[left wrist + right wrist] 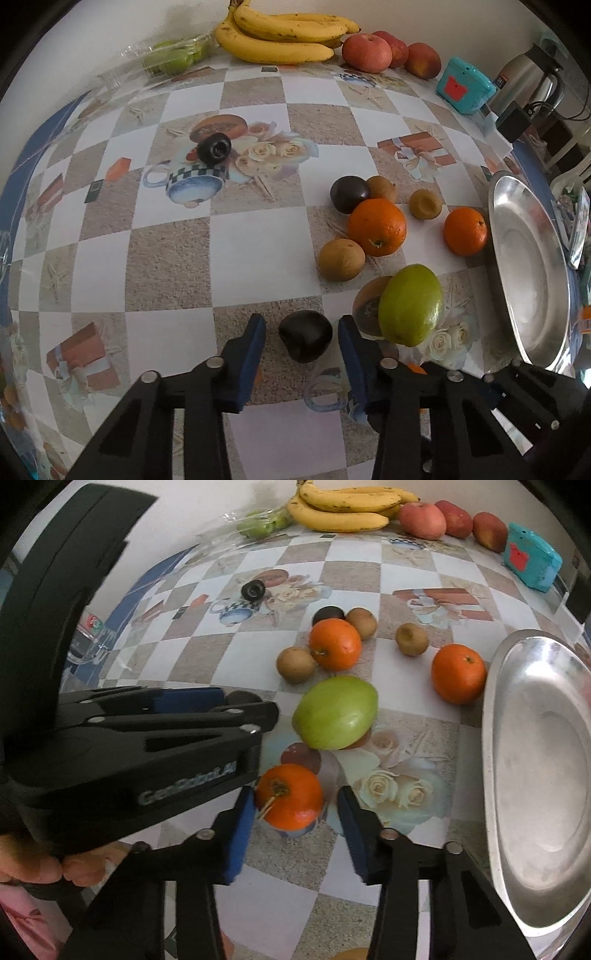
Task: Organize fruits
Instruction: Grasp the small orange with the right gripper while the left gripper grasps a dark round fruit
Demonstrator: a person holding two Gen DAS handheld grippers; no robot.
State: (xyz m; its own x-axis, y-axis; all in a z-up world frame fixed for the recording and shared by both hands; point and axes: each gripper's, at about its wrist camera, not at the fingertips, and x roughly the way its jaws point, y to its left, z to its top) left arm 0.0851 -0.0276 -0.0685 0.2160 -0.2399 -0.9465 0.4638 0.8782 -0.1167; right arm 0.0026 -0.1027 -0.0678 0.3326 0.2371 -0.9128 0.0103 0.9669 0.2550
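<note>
both grippers point down with a fruit sitting between spread pads, not pinched yet: left gripper (301, 341) straddles the dark plum (305, 336), right gripper (295, 812) the small orange (290, 796), steel tray (495, 738) off to their right, and "GenRobot.AI" reads on the left one

Wall (110, 33): plain and pale, rising behind my bench.
Bench (240, 236): a checkered cloth of white and sandy squares (printed with roses, teacups, gift boxes), blue-bordered.
Far right: a steel kettle (524, 79) by the wall.
Light: soft and even.
</note>
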